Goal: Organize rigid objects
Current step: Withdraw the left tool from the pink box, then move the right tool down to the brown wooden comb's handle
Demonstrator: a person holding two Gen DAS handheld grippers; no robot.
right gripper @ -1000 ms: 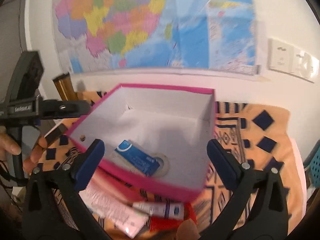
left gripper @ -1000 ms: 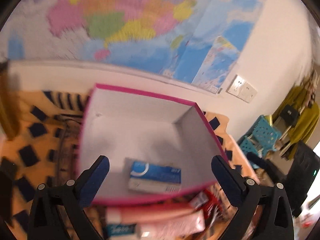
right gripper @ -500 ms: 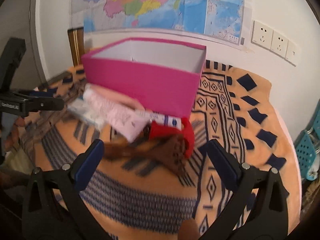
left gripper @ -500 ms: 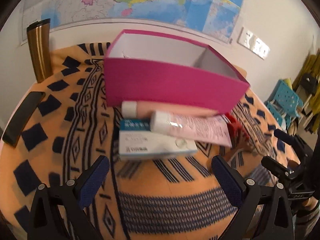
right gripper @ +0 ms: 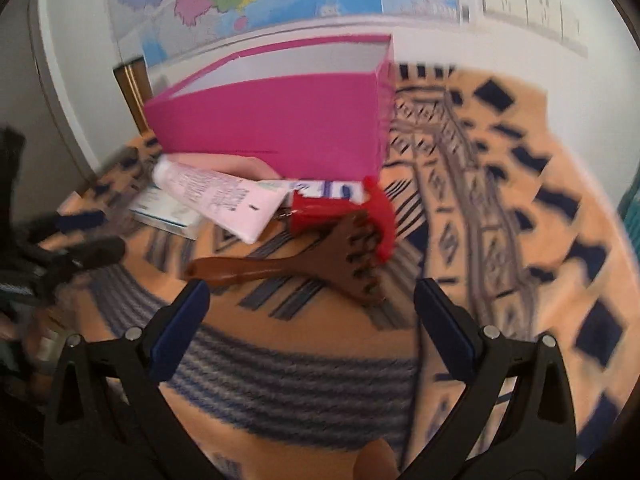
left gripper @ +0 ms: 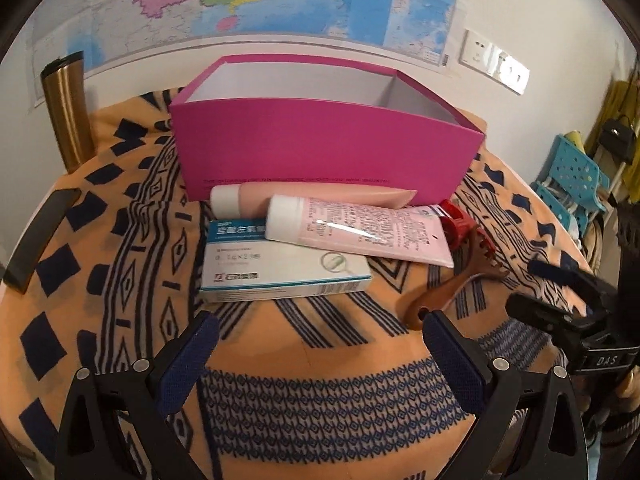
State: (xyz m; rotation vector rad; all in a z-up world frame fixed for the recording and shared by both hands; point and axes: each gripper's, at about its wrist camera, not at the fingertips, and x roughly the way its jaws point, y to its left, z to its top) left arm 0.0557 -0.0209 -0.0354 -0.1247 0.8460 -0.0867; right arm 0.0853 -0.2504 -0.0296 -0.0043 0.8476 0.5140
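A magenta open box [left gripper: 326, 148] [right gripper: 272, 124] stands on the patterned cloth. In front of it lie a peach tube [left gripper: 320, 198], a pink-white tube [left gripper: 360, 232] [right gripper: 212, 196], a white and blue medicine carton [left gripper: 280, 268] [right gripper: 164, 208], a red clip [left gripper: 454, 224] [right gripper: 340, 208] and a brown comb [left gripper: 452, 284] [right gripper: 304, 264]. My left gripper [left gripper: 320, 354] is open, low and short of the carton, holding nothing. Just short of the comb, my right gripper [right gripper: 312, 312] is open and holds nothing; it also shows in the left wrist view at the right edge [left gripper: 560, 296].
A gold tumbler [left gripper: 68, 112] stands at the back left, and a dark phone [left gripper: 40, 240] lies at the table's left edge. A wall map and sockets are behind the box. Blue plastic stools [left gripper: 576, 176] stand off to the right.
Both grippers have dropped from above the box to table height in front of it. The box's inside is now out of sight. The right view has come closer to the comb.
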